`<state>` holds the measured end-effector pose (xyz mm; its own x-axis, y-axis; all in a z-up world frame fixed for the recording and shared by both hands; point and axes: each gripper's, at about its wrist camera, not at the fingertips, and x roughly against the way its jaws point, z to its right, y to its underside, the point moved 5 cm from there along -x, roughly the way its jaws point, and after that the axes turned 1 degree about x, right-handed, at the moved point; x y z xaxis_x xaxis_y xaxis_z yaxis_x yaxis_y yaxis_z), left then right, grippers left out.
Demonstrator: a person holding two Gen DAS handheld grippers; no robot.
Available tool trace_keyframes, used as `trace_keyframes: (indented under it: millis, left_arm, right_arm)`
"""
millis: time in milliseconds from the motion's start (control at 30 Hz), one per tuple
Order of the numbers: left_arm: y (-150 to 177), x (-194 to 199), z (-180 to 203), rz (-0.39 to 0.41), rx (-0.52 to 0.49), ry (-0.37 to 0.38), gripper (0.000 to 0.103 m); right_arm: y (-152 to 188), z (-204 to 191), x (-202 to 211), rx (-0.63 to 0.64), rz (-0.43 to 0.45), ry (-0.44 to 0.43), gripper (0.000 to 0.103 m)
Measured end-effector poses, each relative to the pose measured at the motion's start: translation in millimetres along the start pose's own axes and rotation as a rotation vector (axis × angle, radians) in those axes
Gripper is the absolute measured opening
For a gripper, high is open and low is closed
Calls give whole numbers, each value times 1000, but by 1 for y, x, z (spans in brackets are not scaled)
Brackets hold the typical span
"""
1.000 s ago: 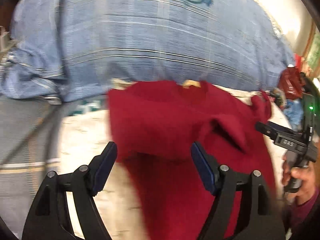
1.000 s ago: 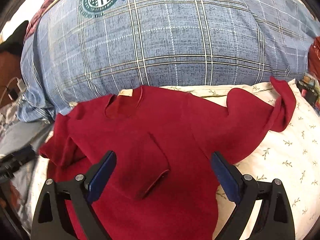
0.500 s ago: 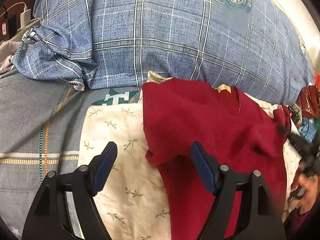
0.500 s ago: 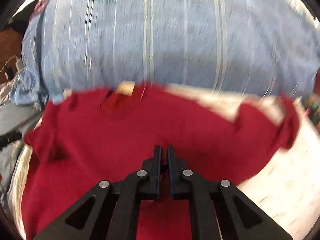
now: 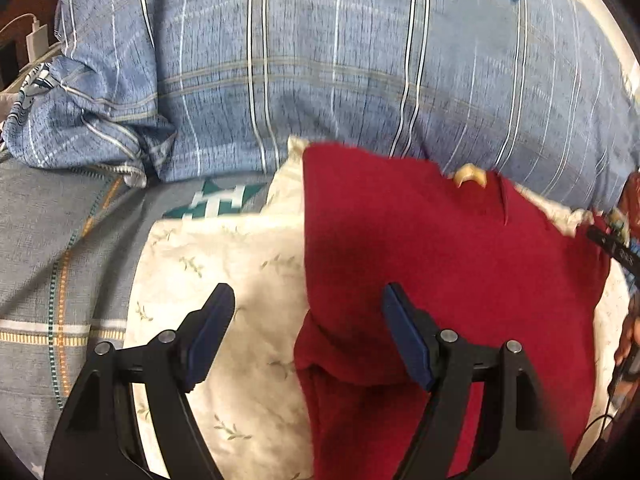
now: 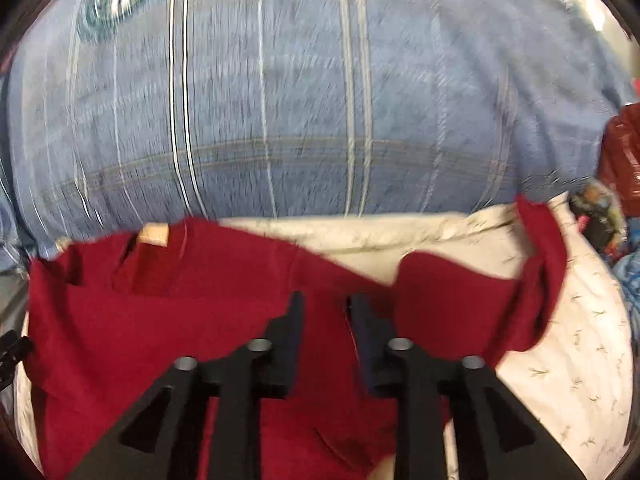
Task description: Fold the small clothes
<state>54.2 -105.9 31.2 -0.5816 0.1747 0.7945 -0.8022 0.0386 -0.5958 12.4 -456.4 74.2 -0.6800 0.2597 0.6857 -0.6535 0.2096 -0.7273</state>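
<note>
With the small crimson knit top (image 6: 224,320) spread against the big blue plaid pillow (image 6: 320,120), my left gripper (image 5: 308,332) stands spread empty, my right gripper (image 6: 324,316) is opening over bare cloth, and next I judge that sleeve folds inward.

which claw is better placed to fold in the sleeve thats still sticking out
Right, probably. The right claw, jaws opening with nothing gripped, hovers over the red shirt beside the spread sleeve; the left claw sits at the far, already folded edge.
</note>
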Motion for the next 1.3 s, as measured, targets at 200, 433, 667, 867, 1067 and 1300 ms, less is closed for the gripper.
trace_keyframes:
  millis: [200,433,667,867,1067,1300]
  left_arm:
    - [6,-20,-9,-57,9,-96,76]
    - [13,-29,-36,-69,93,-62,86]
    - [10,-15,-45,-57,89,-42,85]
    - [7,4,-46,-31,78,-26,85]
    - [-3,7,-48,-7,73,-26,85]
    - [-3,-1,-36,-14,83,-12,85]
  right_arm:
    - [5,-78,5,121,-66,-311,42]
    - [49,-171,-42,378,-222,-343,39]
    - [10,-222,-18,485,-55,-447,48]
    - [19,-249,-67,640,-188,-440,57]
    - [4,-218,-55,433,-234,-618,55]
    - [13,-226,-68,536,-238,-520,49]
